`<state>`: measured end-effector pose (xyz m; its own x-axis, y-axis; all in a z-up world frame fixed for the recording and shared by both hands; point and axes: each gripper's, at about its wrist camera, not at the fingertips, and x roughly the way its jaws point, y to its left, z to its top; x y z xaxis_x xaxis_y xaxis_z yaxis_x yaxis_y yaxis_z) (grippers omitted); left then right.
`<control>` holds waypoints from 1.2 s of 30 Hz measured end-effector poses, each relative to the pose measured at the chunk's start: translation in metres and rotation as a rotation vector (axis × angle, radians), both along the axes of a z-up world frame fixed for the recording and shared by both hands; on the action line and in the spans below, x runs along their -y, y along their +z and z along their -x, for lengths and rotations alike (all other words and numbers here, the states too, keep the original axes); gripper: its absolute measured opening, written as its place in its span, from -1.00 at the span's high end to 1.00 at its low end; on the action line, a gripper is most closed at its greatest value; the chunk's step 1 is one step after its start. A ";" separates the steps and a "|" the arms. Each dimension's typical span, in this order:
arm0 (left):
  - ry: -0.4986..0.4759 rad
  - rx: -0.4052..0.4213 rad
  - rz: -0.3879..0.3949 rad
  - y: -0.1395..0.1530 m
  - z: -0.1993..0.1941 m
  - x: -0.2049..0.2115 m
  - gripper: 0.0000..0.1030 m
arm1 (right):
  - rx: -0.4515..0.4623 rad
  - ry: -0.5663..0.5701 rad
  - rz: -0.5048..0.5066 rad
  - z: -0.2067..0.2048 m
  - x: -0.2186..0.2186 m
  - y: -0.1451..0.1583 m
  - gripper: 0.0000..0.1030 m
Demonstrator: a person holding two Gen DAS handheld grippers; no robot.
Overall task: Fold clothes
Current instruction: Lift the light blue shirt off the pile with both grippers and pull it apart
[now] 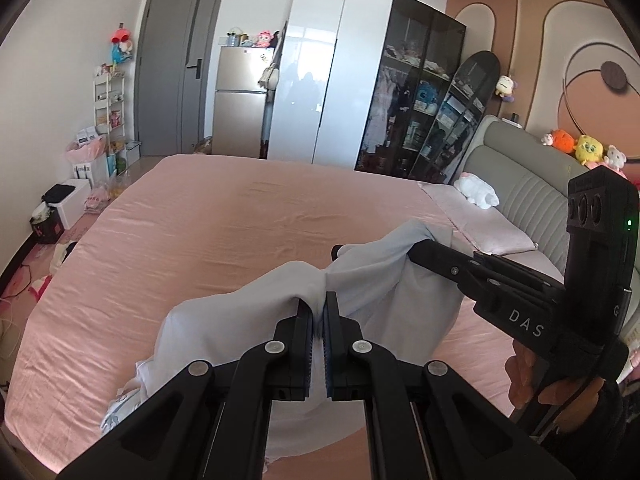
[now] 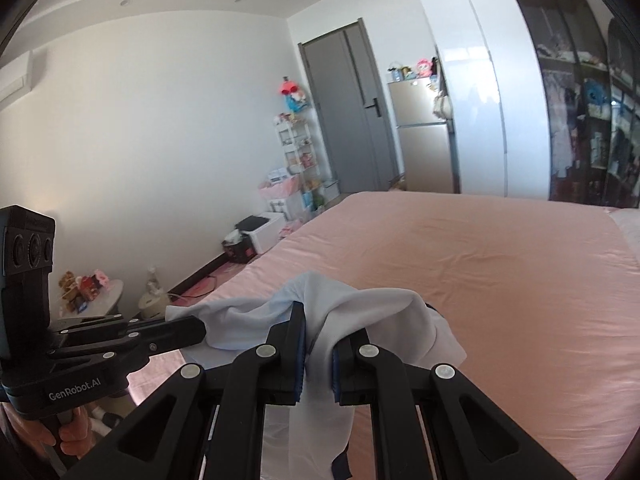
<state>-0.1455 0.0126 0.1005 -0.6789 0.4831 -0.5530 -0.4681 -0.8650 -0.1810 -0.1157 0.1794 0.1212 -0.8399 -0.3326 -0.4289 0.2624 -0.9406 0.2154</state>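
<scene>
A pale blue-white garment (image 1: 372, 276) hangs bunched above the pink bed (image 1: 200, 240), held by both grippers. My left gripper (image 1: 319, 308) is shut on a fold of it, and cloth drapes down left toward the sheet. My right gripper (image 1: 340, 252) comes in from the right, its fingers wrapped in the same cloth. In the right wrist view my right gripper (image 2: 318, 320) is shut on the garment (image 2: 320, 380), which hangs down between the jaws. My left gripper (image 2: 200, 326) reaches in from the left and holds the cloth's other part.
The pink bed (image 2: 500, 280) fills the middle. A pink pillow (image 1: 480, 216) and a grey headboard (image 1: 532, 184) with plush toys lie to the right. A wardrobe (image 1: 332, 68), a fridge (image 1: 240, 100), a door and shelves stand beyond. Boxes clutter the floor on the left.
</scene>
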 end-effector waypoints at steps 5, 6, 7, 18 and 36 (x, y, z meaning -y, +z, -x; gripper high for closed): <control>-0.072 -0.020 -0.002 0.016 -0.005 -0.031 0.94 | -0.022 -0.089 -0.013 -0.012 -0.038 0.020 0.85; -0.087 -0.024 -0.002 0.019 -0.006 -0.037 0.94 | -0.029 -0.105 -0.015 -0.014 -0.046 0.025 0.85; -0.101 -0.028 -0.002 0.022 -0.007 -0.043 0.94 | -0.035 -0.119 -0.019 -0.018 -0.052 0.030 0.85; -0.220 0.020 0.011 0.016 -0.013 -0.112 0.94 | -0.069 -0.244 -0.159 -0.053 -0.103 0.073 0.85; -0.222 0.251 0.293 -0.176 -0.003 -0.162 0.94 | 0.378 -0.238 -0.213 -0.047 -0.132 -0.147 0.85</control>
<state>-0.1424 0.1742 -0.0752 -0.4035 0.4003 -0.8227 -0.6212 -0.7801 -0.0749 -0.0683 0.3115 -0.0260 -0.6544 -0.0222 -0.7559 -0.0243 -0.9984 0.0504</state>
